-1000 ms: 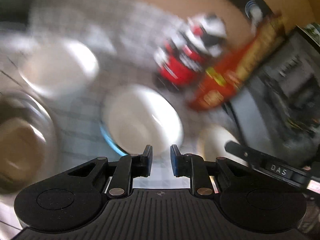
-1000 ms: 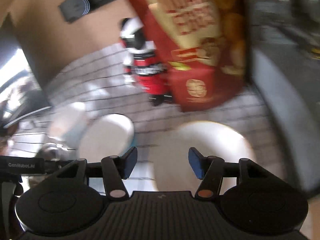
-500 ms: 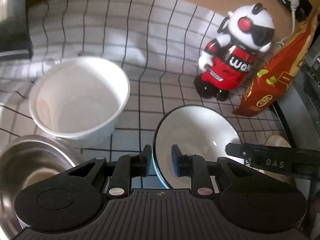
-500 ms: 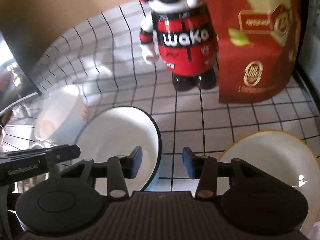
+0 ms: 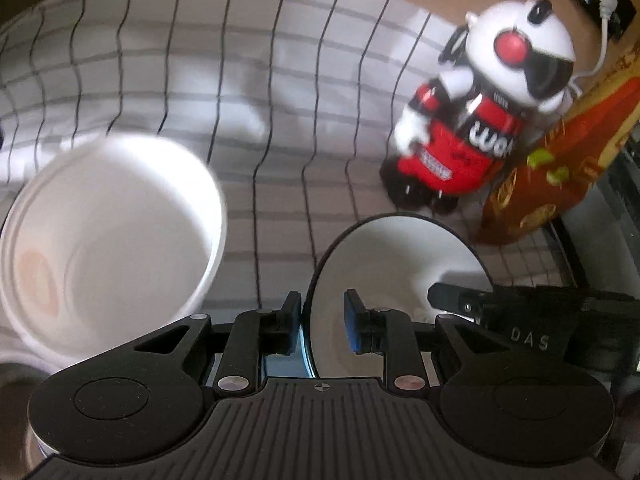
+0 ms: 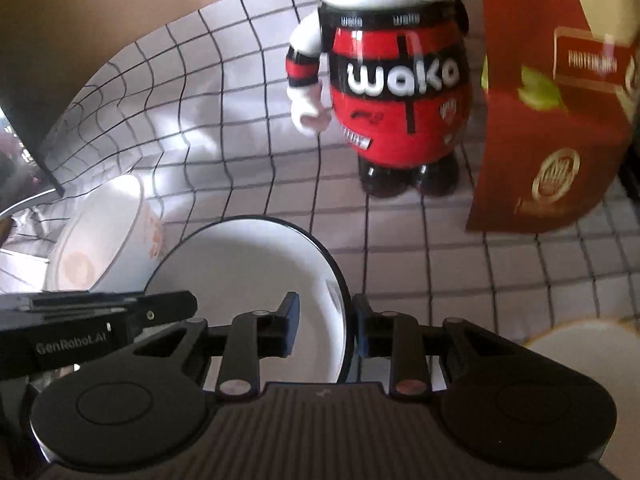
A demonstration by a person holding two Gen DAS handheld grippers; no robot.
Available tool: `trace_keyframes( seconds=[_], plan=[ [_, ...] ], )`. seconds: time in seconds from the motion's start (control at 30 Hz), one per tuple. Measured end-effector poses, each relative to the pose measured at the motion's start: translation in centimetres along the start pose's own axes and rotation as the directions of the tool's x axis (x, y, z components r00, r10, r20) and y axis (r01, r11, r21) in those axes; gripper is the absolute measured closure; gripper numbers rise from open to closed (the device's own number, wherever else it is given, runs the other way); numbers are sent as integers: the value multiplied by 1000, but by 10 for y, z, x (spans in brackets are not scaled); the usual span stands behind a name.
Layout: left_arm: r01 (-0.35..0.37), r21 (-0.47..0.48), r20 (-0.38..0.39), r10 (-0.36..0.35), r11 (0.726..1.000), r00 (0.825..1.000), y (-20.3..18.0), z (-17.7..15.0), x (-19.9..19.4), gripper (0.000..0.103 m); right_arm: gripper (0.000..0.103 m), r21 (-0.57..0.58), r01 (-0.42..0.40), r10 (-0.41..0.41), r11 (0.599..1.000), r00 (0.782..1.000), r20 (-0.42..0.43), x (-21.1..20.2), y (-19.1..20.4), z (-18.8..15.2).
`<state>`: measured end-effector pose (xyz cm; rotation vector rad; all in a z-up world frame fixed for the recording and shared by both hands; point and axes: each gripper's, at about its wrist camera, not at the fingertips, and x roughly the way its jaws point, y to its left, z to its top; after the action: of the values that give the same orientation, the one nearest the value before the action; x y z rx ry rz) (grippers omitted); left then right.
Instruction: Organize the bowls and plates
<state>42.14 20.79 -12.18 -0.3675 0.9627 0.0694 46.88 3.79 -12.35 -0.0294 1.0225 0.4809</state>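
Note:
A white bowl with a dark rim and blue outside [image 5: 396, 256] [image 6: 256, 272] sits on the checked cloth between both grippers. My left gripper [image 5: 322, 322] is open, its jaws astride the bowl's left rim. My right gripper [image 6: 326, 326] is open, its jaws astride the bowl's right rim. A larger white bowl [image 5: 108, 232] [image 6: 100, 240] stands to the left. A cream plate with a yellow rim [image 6: 580, 352] lies at the right.
A red, white and black toy robot [image 5: 476, 128] [image 6: 384, 80] and a red snack bag [image 5: 560, 160] [image 6: 560, 100] stand behind the bowl. A steel bowl [image 5: 16, 376] is at the lower left. A dark appliance edge [image 5: 624, 208] is at the far right.
Both grippers have moved in on the dark-rimmed bowl, and each now has its jaws over a side of the rim. The right jaws have narrowed somewhat. The cream plate slid to the right edge.

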Motion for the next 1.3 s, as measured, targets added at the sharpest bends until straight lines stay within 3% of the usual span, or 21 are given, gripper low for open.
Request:
trace_keyframes(
  seconds=[0.27, 0.4, 0.5, 0.6, 0.67, 0.7, 0.83, 1.0, 1.17, 1.3],
  plan=[
    [-17, -67, 32, 19, 998, 999, 0, 7, 9, 78, 75, 53, -40, 38, 998, 999, 23, 6, -20, 9],
    [-70, -124, 92, 82, 990, 992, -1, -1, -23, 78, 71, -46, -16, 21, 999, 992, 126, -64, -39, 1],
    [-46, -250, 125, 80, 967, 989, -3, -16, -49, 79, 64, -101, 134, -113, 986, 974, 195, -120, -70, -15],
    [115, -237, 96, -95, 965, 991, -38, -34, -54, 78, 64, -50, 196, -186, 979, 969, 162, -141, -104, -27],
    [219, -187, 0, -222, 958, 975, -66, -43, -41, 78, 64, -34, 227, -221, 973, 966, 133, -142, -121, -37],
    [241, -160, -36, -250, 957, 968, -82, -49, -35, 78, 64, -24, 237, -233, 971, 965, 116, -140, -127, -42],
    [168, -61, -78, -173, 984, 982, -120, -67, -21, 78, 64, -10, 206, -205, 978, 976, 79, -131, -140, -57],
    [98, -54, -115, -104, 994, 988, -131, -77, -1, 77, 64, -39, 187, -184, 982, 981, 67, -115, -144, -61],
    [144, -155, -145, -167, 977, 975, -136, -87, 20, 77, 64, 74, 140, -138, 987, 990, -32, -82, -163, -58],
    [158, -144, -155, -180, 977, 971, -140, -90, 21, 78, 65, 114, 88, -79, 990, 994, -79, -75, -166, -59]
  ],
)
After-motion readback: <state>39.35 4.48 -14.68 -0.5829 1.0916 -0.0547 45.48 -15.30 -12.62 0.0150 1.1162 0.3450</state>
